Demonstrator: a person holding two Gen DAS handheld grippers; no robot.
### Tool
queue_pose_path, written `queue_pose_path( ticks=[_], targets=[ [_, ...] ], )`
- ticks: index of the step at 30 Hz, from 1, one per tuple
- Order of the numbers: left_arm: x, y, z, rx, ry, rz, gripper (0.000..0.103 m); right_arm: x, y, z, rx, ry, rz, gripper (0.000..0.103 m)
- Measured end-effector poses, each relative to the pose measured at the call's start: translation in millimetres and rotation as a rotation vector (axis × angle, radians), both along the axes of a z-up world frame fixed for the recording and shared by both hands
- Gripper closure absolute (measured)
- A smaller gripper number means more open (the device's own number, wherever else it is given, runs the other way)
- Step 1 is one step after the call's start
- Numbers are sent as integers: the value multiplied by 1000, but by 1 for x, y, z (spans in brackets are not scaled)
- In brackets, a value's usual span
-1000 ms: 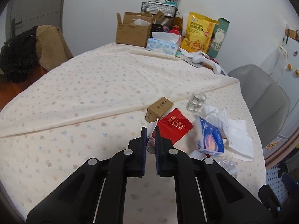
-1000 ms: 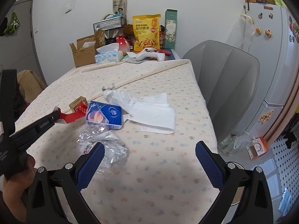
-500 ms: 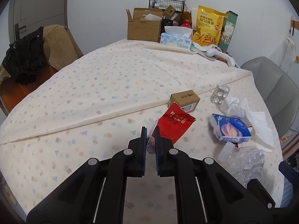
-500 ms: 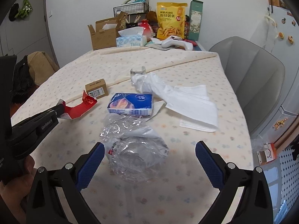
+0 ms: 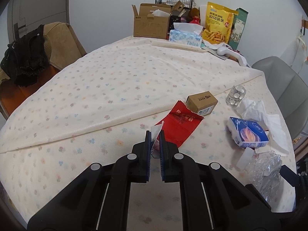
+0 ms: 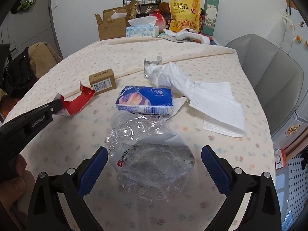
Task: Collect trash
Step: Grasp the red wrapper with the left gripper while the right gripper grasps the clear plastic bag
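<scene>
My left gripper (image 5: 155,134) is shut on the torn edge of a red paper packet (image 5: 179,124); the right wrist view shows the same left gripper (image 6: 57,104) pinching the red packet (image 6: 77,104). My right gripper (image 6: 154,155) stands open, its blue pads on either side of a crushed clear plastic bottle (image 6: 152,159), not pressing it. Beyond lie a blue tissue pack (image 6: 146,100), a small brown box (image 6: 103,81), crumpled white tissue (image 6: 169,75), a white face mask (image 6: 217,104) and a clear blister strip (image 6: 153,62), all on the flowered tablecloth (image 6: 221,154).
At the table's far end stand an open cardboard box (image 6: 111,25), a tissue box (image 6: 142,30), a yellow snack bag (image 6: 184,13), a green carton (image 6: 210,13) and a white handheld device (image 6: 192,35). A grey chair (image 6: 269,77) is at the right, a brown chair with dark clothes (image 5: 30,61) at the left.
Both grippers have come down and in toward the trash. The crushed bottle now lies between the right gripper's open pads. The left gripper keeps hold of the red packet.
</scene>
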State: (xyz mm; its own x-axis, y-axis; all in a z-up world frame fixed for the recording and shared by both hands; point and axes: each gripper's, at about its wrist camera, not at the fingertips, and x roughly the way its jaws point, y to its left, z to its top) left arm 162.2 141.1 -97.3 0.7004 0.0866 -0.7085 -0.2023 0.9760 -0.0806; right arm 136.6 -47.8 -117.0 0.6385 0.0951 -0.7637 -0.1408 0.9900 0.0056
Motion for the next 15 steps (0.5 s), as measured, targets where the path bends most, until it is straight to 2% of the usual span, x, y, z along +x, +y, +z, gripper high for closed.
queue_pose_path(
  ticks=[1,7,15],
  targets=[
    [0,-1,0,3,0,-1,94,0,2,0,-4,1,13,19],
    [-2,-5,3,5,-6,-2,94,-8,1,9,-19,-20,27,20],
    [-15,-28,21,7,-45,-43,94,-26,-19,33,-30,-79,-15,22]
  ],
)
